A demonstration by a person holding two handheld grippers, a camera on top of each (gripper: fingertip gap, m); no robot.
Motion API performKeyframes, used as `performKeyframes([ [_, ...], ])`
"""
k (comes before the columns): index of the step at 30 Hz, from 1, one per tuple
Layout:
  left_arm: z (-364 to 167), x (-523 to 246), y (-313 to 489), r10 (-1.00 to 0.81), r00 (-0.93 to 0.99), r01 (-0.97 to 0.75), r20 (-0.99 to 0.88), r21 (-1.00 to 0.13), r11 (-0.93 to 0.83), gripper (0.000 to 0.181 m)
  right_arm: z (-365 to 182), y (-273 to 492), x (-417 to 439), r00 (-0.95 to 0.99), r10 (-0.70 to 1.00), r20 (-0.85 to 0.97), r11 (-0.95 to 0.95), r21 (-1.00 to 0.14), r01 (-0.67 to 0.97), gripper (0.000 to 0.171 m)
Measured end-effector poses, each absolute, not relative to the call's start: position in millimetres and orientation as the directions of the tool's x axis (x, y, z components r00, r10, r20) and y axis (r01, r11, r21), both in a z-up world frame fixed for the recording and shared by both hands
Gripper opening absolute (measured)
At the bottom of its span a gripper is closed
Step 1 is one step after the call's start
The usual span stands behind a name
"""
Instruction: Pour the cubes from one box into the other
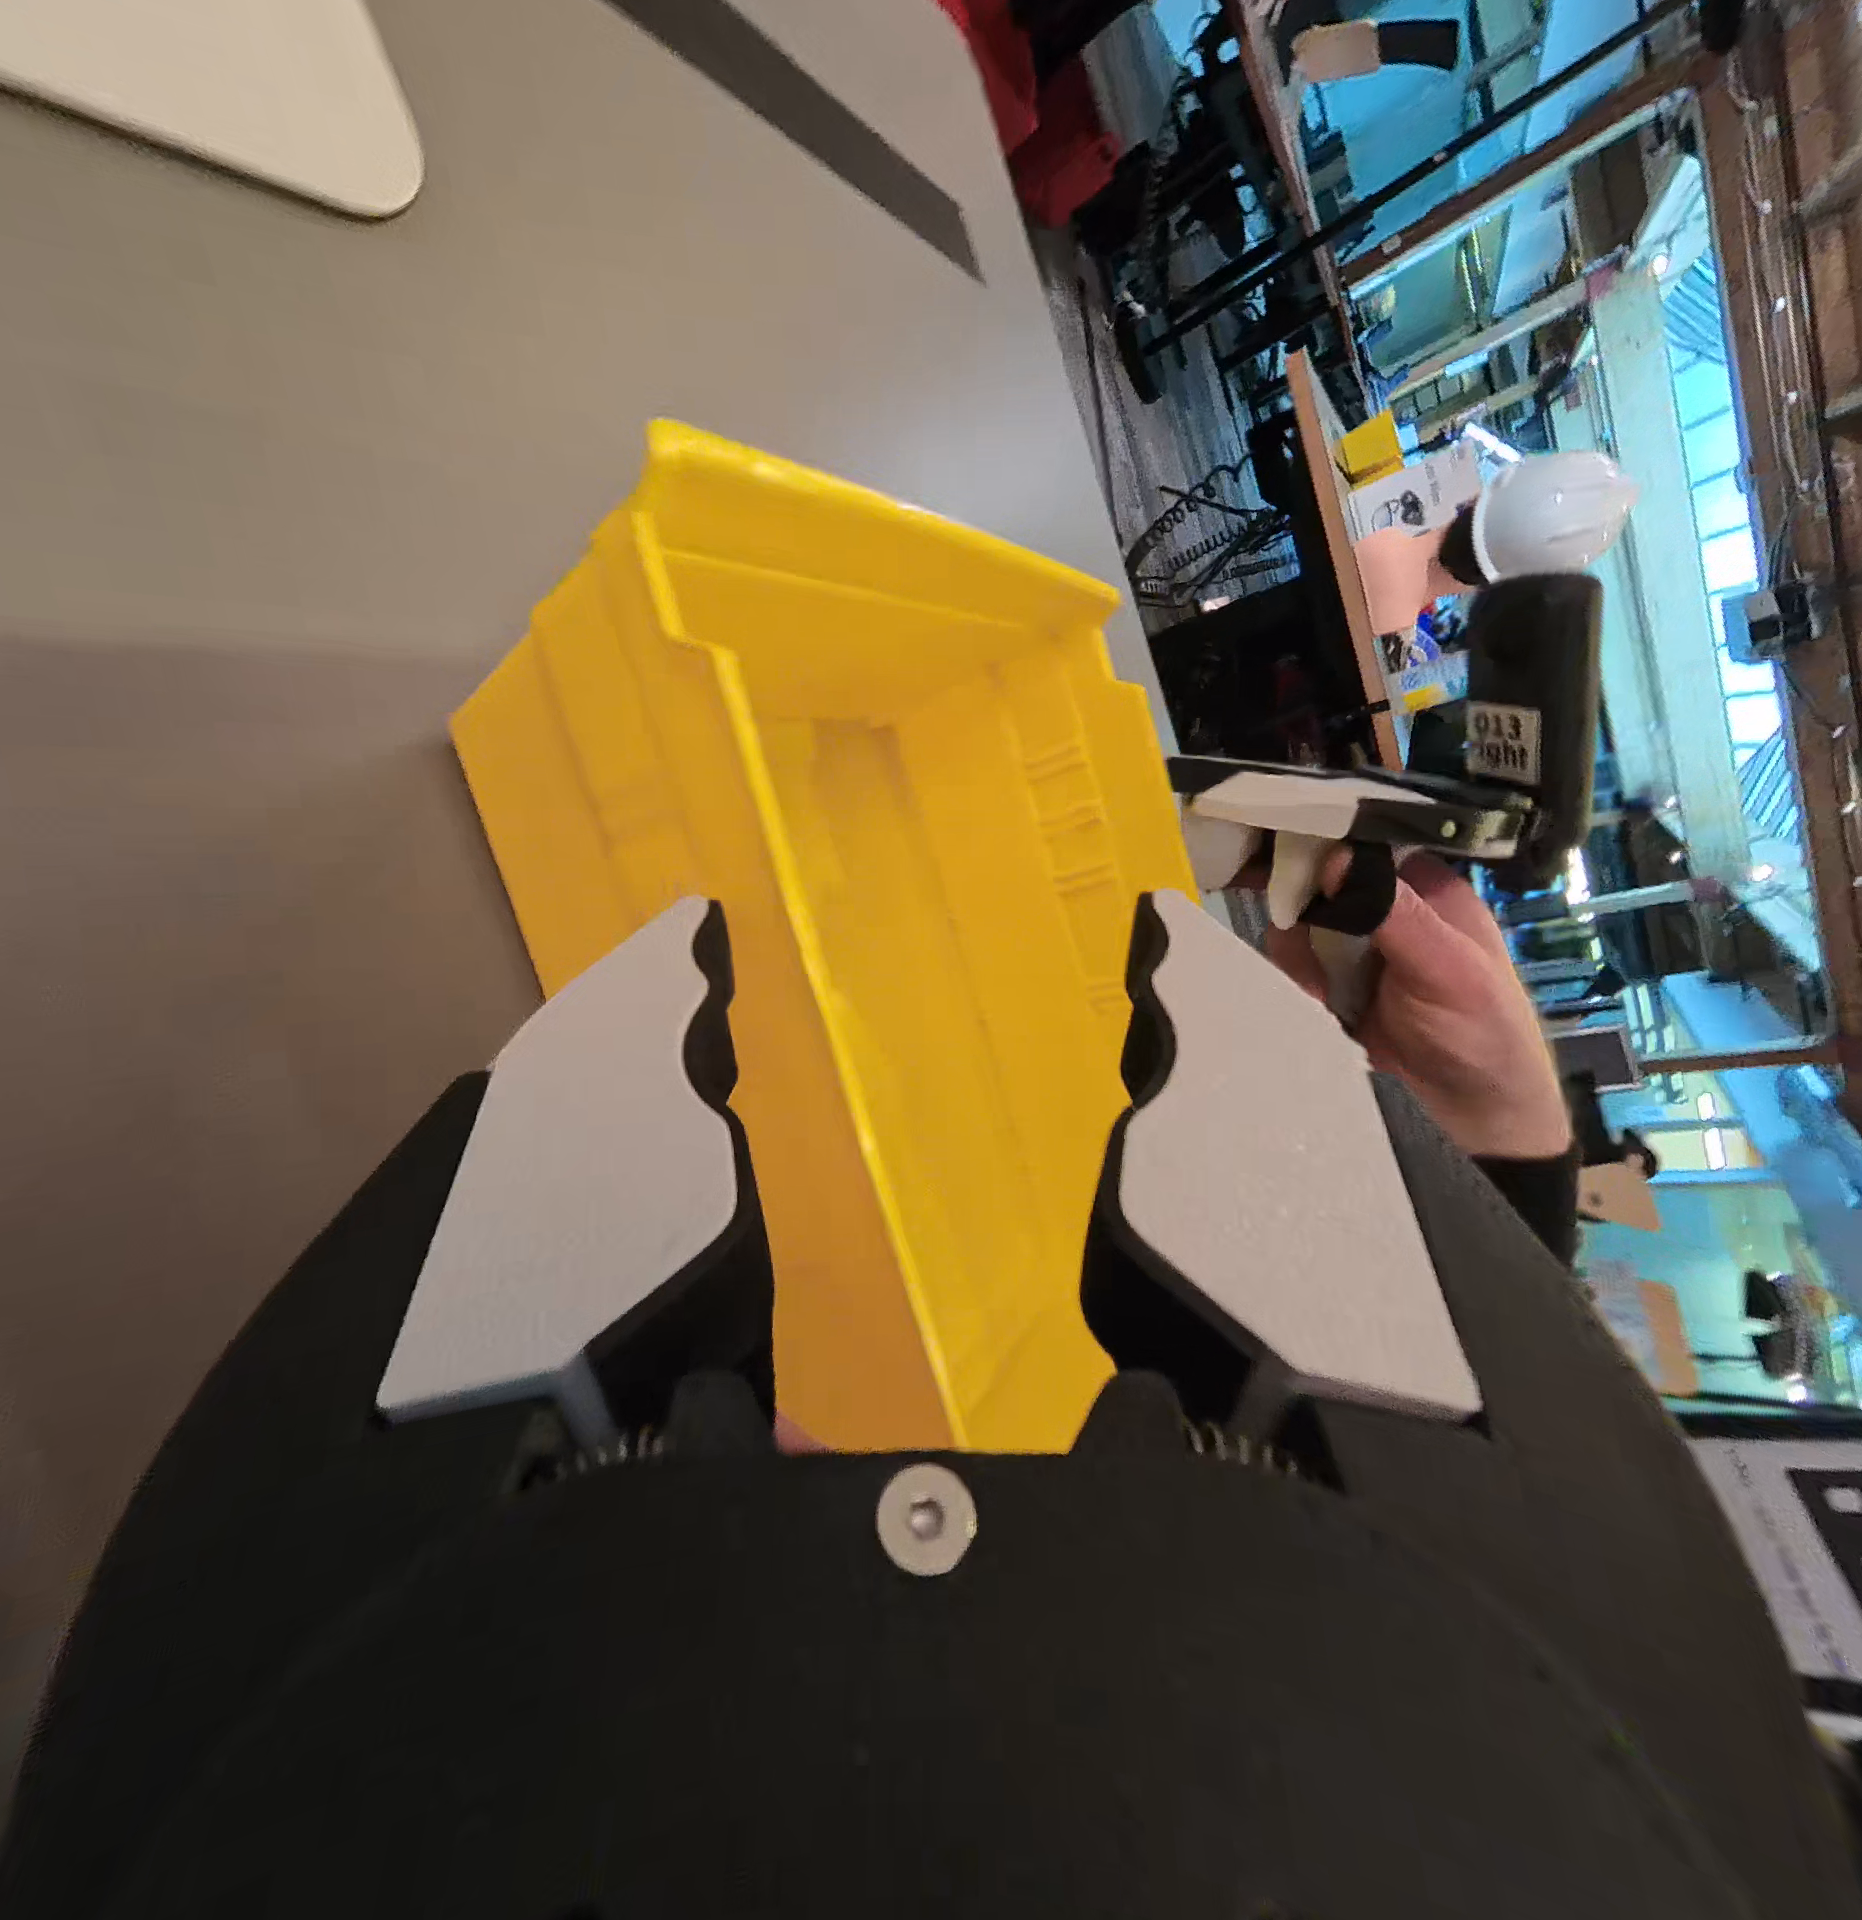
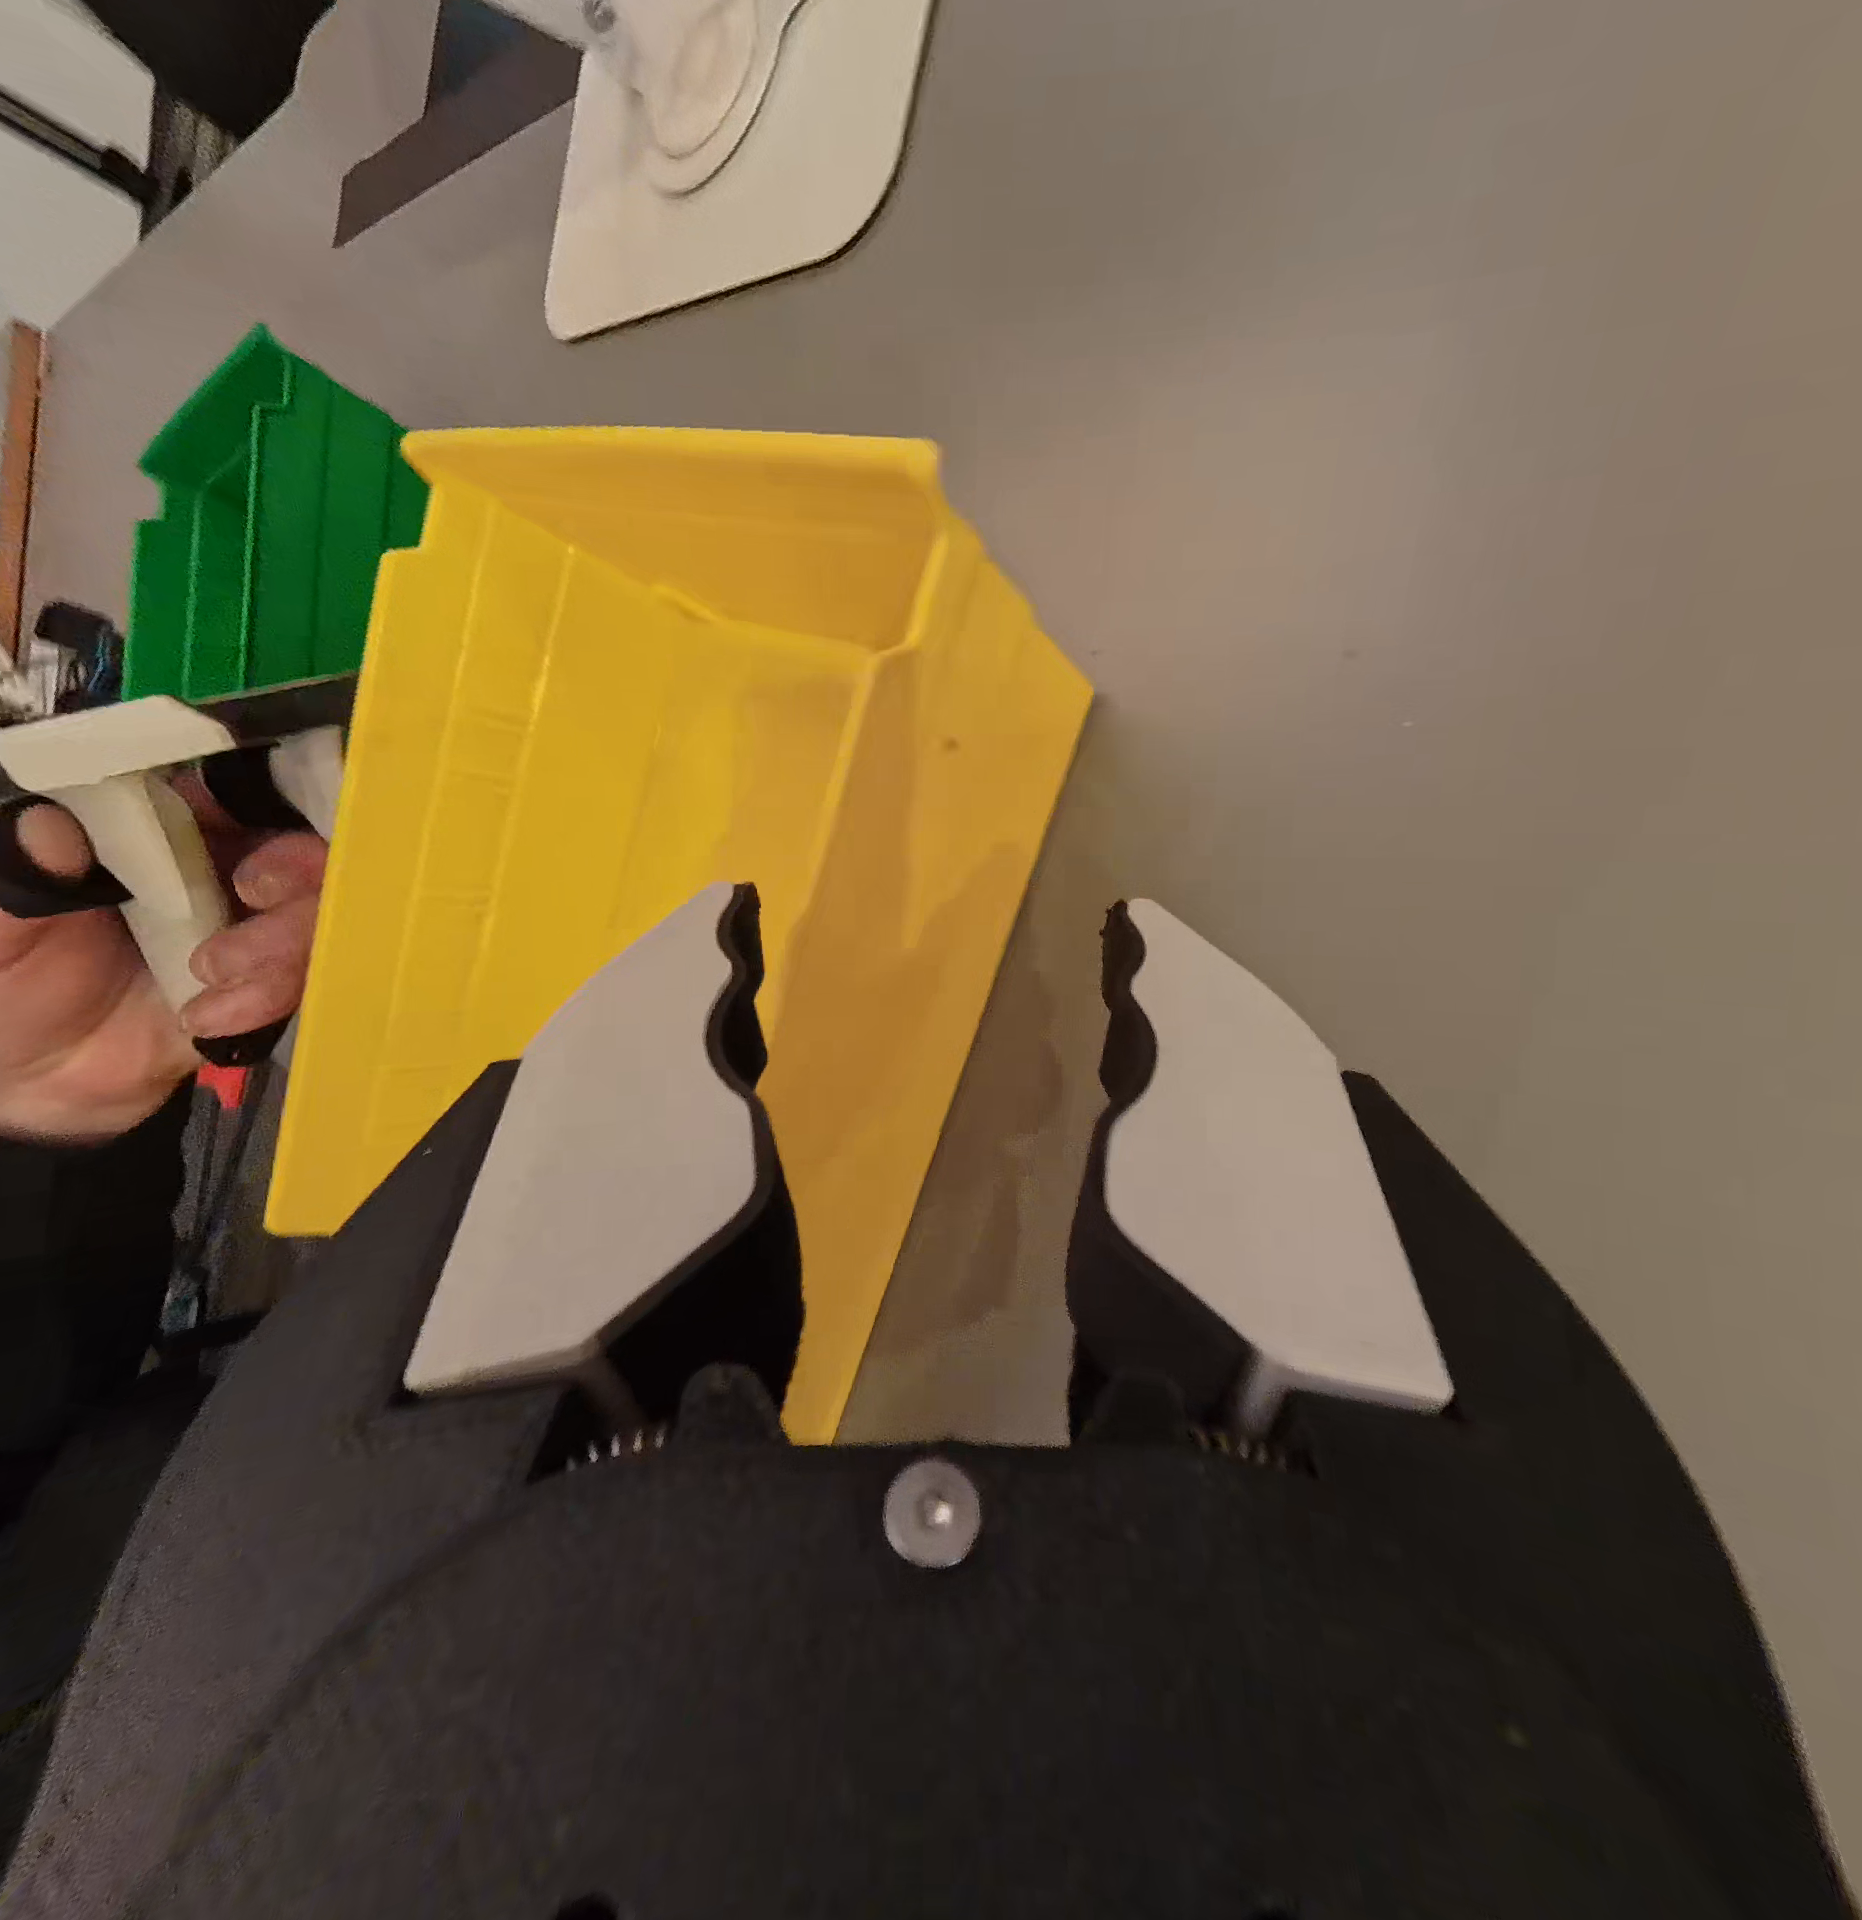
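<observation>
1. The grey table [image 2: 1426,520] fills most of both wrist views, which are rolled hard to the side, and everything else sits against it.
2. The yellow box [image 1: 906,831] is the landmark: an open-fronted bin, tipped so that its interior faces the left wrist camera. No cubes show inside it in either view.
3. The green box [image 2: 262,540] stands just beyond the yellow box, at its upper left in the right wrist view, partly hidden behind it. Its contents cannot be seen.
4. A white rounded plate [image 2: 740,156] lies on the table well beyond the yellow box, with a dark tape strip [image 2: 428,135] beside it.
5. The left gripper [image 1: 932,925] has its jaws spread, straddling a side wall of the yellow box; whether the pads press on that wall cannot be told.
6. The right gripper [image 2: 932,914] also has its jaws spread, with the opposite wall of the yellow box running between them, close to one finger and clear of the other.
7. A hand [image 1: 1426,997] holds the right gripper's handle just beside the yellow box.
</observation>
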State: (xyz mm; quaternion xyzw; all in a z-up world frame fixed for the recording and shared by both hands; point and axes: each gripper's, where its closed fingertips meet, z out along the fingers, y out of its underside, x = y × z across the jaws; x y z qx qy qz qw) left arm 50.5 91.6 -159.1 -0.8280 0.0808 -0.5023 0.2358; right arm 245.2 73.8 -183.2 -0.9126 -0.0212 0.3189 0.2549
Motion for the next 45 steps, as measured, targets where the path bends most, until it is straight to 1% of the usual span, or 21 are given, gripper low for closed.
performKeyframes([
  [3,-130,41,76,-0.470,0.469,0.067,0.747,-0.561,-0.825,0.070,-179,74,236,0.806,0.233,-0.544,-0.861,-0.501,-0.088,0.058],
  [5,-111,28,67,-0.534,0.466,0.041,0.705,-0.620,-0.783,0.070,-175,74,233,0.808,0.241,-0.538,-0.858,-0.507,-0.081,0.063],
  [6,-102,17,64,-0.560,0.472,0.030,0.681,-0.647,-0.762,0.070,-170,73,227,0.792,0.272,-0.547,-0.855,-0.515,-0.063,0.059],
  [8,-86,-17,69,-0.599,0.544,0.027,0.587,-0.726,-0.687,0.070,-172,72,226,0.819,0.275,-0.503,-0.858,-0.512,-0.026,0.058],
  [10,-79,-68,84,-0.585,0.660,0.005,0.471,-0.782,-0.624,0.070,-165,81,236,0.889,0.253,-0.382,-0.821,-0.571,-0.012,0.060],
  [11,-74,-97,93,-0.555,0.704,0.021,0.443,-0.794,-0.607,0.071,-151,85,232,0.897,0.269,-0.352,-0.787,-0.616,-0.006,0.056],
  [14,-73,-193,118,-0.419,0.847,0.030,0.328,-0.816,-0.577,0.072,-105,82,184,0.862,0.410,-0.298,-0.706,-0.702,0.093,0.046],
  [15,-74,-219,122,-0.379,0.865,0.052,0.330,-0.809,-0.585,0.072,-94,73,153,0.808,0.490,-0.327,-0.703,-0.696,0.145,0.038],
  [17,-85,-258,127,-0.326,0.891,0.052,0.316,-0.785,-0.618,0.073,-77,58,94,0.696,0.600,-0.396,-0.700,-0.681,0.216,0.039],
  [20,-111,-287,126,-0.296,0.898,0.029,0.326,-0.715,-0.698,0.072,-70,59,16,0.623,0.688,-0.373,-0.658,-0.684,0.316,0.040],
  [25,-149,-315,134,-0.258,0.935,-0.044,0.242,-0.645,-0.763,0.073,-119,78,-85,0.585,0.740,-0.330,-0.658,-0.531,0.534,0.044],
  [26,-154,-321,139,-0.247,0.943,-0.050,0.222,-0.640,-0.767,0.072,-128,86,-98,0.586,0.735,-0.340,-0.669,-0.501,0.549,0.045],
  [27,-159,-322,141,-0.244,0.940,-0.045,0.239,-0.623,-0.781,0.066,-138,95,-109,0.594,0.726,-0.345,-0.682,-0.473,0.558,0.045],
  [29,-174,-316,137,-0.277,0.925,-0.093,0.261,-0.550,-0.830,0.061,-157,112,-119,0.627,0.708,-0.325,-0.703,-0.409,0.582,0.043],
  [30,-180,-314,135,-0.293,0.921,-0.120,0.259,-0.526,-0.842,0.061,-166,116,-123,0.638,0.694,-0.334,-0.719,-0.370,0.588,0.044],
  [31,-185,-310,133,-0.302,0.912,-0.128,0.277,-0.507,-0.852,0.054,-175,118,-127,0.646,0.680,-0.346,-0.733,-0.331,0.594,0.045],
  [33,-199,-305,125,-0.322,0.906,-0.174,0.275,-0.452,-0.875,0.052,-195,120,-127,0.663,0.678,-0.317,-0.734,-0.242,0.635,0.042],
  [36,-217,-308,119,-0.348,0.913,-0.242,0.213,-0.403,-0.882,0.031,-215,116,-131,0.664,0.683,-0.304,-0.724,-0.163,0.671,0.024],
  [39,-223,-313,122,-0.350,0.923,-0.263,0.161,-0.400,-0.878,0.025,-216,117,-133,0.664,0.681,-0.308,-0.724,-0.144,0.675,0.016],
  [41,-225,-319,130,-0.341,0.937,-0.282,0.072,-0.416,-0.864,0.016,-215,117,-134,0.657,0.689,-0.305,-0.717,-0.151,0.681,0.009],
  [45,-221,-322,139,-0.309,0.949,-0.251,0.059,-0.451,-0.857,0.005,-214,113,-133,0.649,0.698,-0.302,-0.710,-0.172,0.683,0.007],
])
